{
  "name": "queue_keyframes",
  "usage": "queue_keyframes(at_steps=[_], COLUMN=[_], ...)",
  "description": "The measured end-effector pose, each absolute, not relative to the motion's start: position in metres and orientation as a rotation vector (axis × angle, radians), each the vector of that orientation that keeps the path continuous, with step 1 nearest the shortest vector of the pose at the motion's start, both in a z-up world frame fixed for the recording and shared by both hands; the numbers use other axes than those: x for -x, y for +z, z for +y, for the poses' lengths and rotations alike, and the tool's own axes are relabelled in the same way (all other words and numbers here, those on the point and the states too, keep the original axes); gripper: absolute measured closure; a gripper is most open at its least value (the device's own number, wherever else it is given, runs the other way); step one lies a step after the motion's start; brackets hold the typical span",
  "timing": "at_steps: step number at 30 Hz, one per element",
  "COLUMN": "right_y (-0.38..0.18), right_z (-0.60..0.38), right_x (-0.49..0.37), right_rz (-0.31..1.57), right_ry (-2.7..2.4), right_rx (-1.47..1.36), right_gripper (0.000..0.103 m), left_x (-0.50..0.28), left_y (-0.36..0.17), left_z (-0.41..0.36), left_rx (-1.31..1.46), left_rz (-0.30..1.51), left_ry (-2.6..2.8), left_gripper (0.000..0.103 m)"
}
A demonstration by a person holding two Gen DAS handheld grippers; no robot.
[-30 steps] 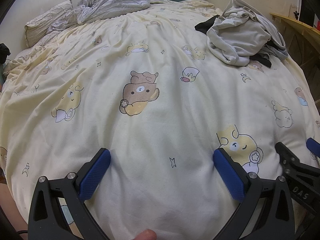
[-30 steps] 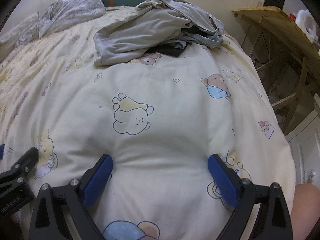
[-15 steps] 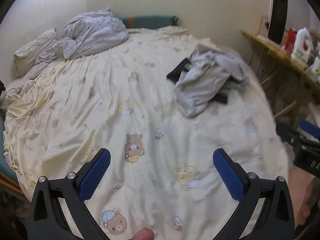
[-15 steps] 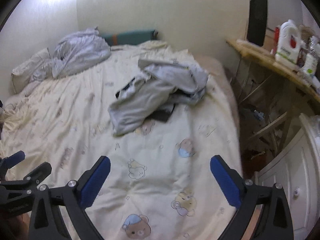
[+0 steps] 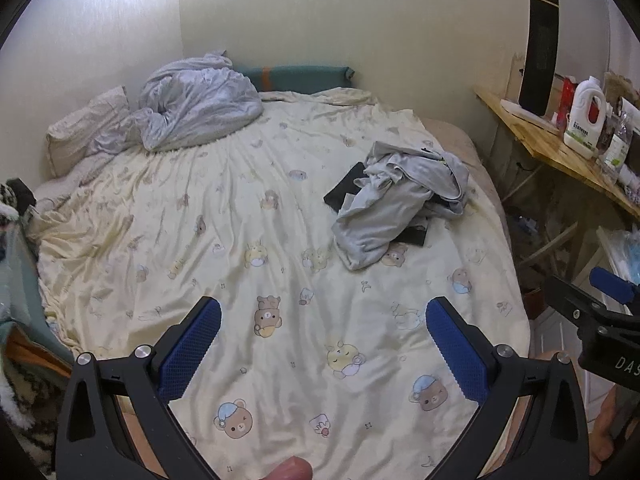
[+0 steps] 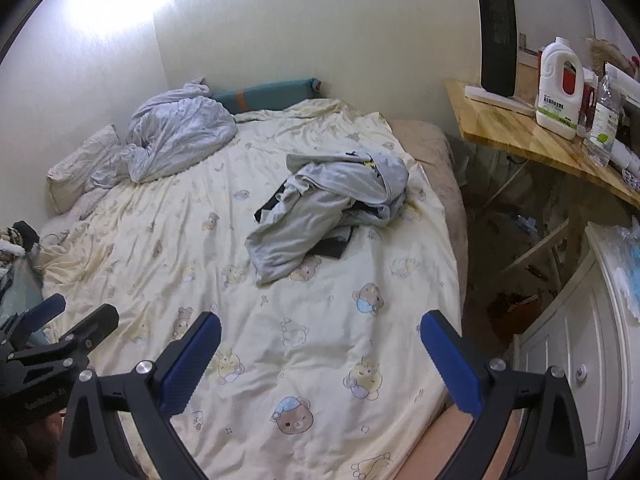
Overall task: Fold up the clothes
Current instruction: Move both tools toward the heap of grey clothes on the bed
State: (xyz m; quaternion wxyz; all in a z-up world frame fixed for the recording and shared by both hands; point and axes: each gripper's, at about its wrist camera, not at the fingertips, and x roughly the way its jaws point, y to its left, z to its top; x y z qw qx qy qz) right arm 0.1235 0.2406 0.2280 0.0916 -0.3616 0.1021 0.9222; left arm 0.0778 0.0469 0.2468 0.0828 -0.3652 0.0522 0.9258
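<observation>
Ahead of the jaws spreads a pale yellow bear-print sheet [image 5: 248,216]. Far beyond them to the left lie a crumpled grey blanket [image 5: 196,104] and a pillow [image 5: 80,128]. Well off to the right, a wooden shelf [image 6: 520,136] carries a white jug [image 6: 560,88] and a black tower heater [image 6: 496,28].

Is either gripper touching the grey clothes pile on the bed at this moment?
Apart. In the left wrist view the left gripper is open, with bare bedsheet between it and the grey clothes pile. The right wrist view shows the right gripper likewise short of it.

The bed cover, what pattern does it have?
Pale yellow bed cover printed with small cartoon bears; the left wrist view shows it best.
</observation>
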Motion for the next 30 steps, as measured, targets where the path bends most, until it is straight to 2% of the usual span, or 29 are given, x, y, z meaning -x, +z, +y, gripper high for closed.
queue_keyframes(at_steps=[16,30], right_y=[0.255,0.24], right_z=[0.276,0.267], right_x=[-0.132,-0.074], right_rz=[0.349,0.191], right_ry=[2.778,2.803], right_rx=[1.027,1.005], right_gripper=[0.003,0.003], left_x=[-0.078,0.01], left_y=[0.291,0.236], left_z=[0.092,0.054], left_rx=[0.985,1.024], left_rz=[0.16,0.114], left_ry=[2.766,2.731], left_gripper=[0.0,0.0])
